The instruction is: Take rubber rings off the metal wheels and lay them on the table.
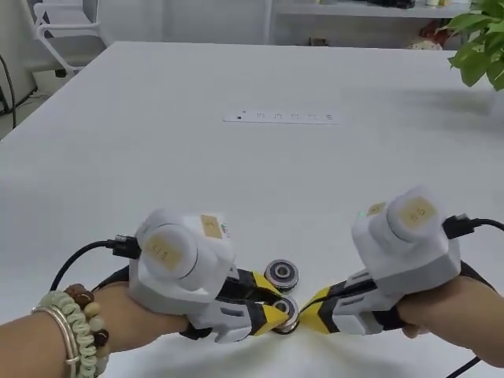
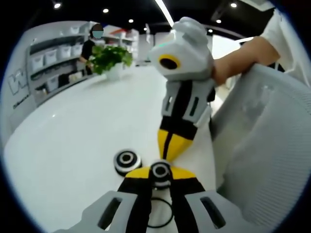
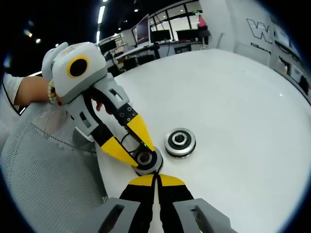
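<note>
A metal wheel [image 1: 284, 312] with a dark rubber rim sits between the jaws of my left gripper [image 1: 277, 311], which is shut on it just above the table's near edge. In the left gripper view the wheel [image 2: 161, 173] is clamped between the yellow tips. My right gripper [image 1: 309, 309] is shut, its tips against the wheel's [image 3: 148, 160] edge; whether they pinch the rubber is hidden. A second wheel [image 1: 281, 273] [image 2: 127, 161] [image 3: 180, 142] lies flat just beyond. A loose black rubber ring [image 2: 170, 212] lies on the table under the left gripper's jaws.
The white table [image 1: 236, 173] stretches far ahead, with a small label strip [image 1: 281, 117] in its middle. A potted plant [image 1: 480, 39] stands at the far right corner and a white chair frame [image 1: 63, 31] at the far left. A grey mesh chair [image 3: 48, 170] is behind me.
</note>
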{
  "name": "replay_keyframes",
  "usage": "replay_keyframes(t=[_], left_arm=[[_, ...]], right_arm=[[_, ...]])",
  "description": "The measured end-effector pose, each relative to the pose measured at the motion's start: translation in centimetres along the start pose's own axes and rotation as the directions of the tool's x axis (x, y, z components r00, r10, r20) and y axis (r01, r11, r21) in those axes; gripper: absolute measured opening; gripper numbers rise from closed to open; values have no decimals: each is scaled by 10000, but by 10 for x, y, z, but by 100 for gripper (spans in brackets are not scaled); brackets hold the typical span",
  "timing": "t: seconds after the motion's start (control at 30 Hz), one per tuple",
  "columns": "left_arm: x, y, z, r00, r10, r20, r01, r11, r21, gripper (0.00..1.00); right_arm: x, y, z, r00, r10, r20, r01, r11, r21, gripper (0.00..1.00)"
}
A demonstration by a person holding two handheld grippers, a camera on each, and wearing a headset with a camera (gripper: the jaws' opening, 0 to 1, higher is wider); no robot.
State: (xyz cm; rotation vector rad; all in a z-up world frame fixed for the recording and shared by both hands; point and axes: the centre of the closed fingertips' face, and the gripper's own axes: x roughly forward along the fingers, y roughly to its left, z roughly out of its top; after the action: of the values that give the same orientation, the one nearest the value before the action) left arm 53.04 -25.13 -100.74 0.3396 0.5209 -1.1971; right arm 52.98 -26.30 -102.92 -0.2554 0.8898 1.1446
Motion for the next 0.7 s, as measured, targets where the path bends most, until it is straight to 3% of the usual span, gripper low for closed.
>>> replay_keyframes(t=[0.1,0.3,0.4,0.7], left_arm=[[0,0,0,10000,-7,-17,7,10000,38,14],[-1,0,-1,10000,-21,-78,21,10000,77,14],[-1,0,-1,9999,17,-103,-16,10000,96,14],[-1,-1,-1,9999,57,-160,-49,9988,483,13]], right_arm=[[-2,-1,1,9999,50,101,-57,9974,715,0],[-6,-3,7,9986,81,518,-149,9910,1327,0],[-10,-1,13,9941,431,992,-623,9779,1996,0],[-8,3,14,9938,434,1020,-684,9641,2564,0]])
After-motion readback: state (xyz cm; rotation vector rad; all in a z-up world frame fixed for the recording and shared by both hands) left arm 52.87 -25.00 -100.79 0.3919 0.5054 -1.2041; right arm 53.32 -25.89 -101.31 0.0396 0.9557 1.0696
